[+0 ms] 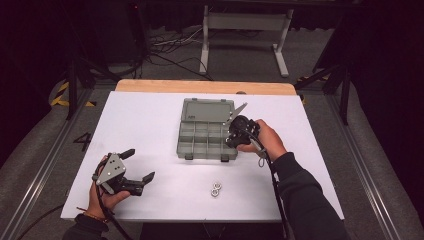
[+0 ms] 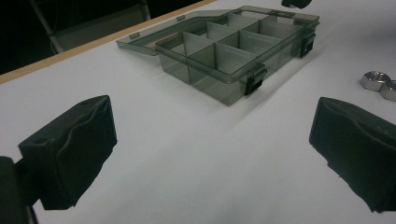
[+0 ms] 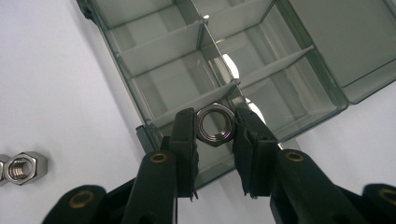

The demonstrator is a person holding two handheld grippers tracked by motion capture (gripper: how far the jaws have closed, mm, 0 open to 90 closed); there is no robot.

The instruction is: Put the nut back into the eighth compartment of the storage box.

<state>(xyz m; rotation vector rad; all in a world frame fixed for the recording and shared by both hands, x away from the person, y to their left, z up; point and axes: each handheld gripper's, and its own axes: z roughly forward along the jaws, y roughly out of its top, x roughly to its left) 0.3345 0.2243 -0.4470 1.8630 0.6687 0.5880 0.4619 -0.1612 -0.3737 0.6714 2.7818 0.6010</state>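
Looking down from the high view, I saw my right gripper (image 1: pixel 235 131) at the centre of the frame, over the right edge of the organizer box (image 1: pixel 206 130), while my left gripper (image 1: pixel 136 165) sat lower left, jaws wide and empty. In the left gripper view, the box lay at upper centre, two loose nuts (image 2: pixel 379 84) at the right edge. In the right gripper view, my jaws clamped a hex nut (image 3: pixel 214 123) mid-frame, above a compartment near the box's front wall.

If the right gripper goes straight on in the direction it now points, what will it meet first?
Probably the organizer box: the right gripper, shut on a hex nut, points down at its near-corner compartments. Which compartment is uncertain, since depth is unclear.
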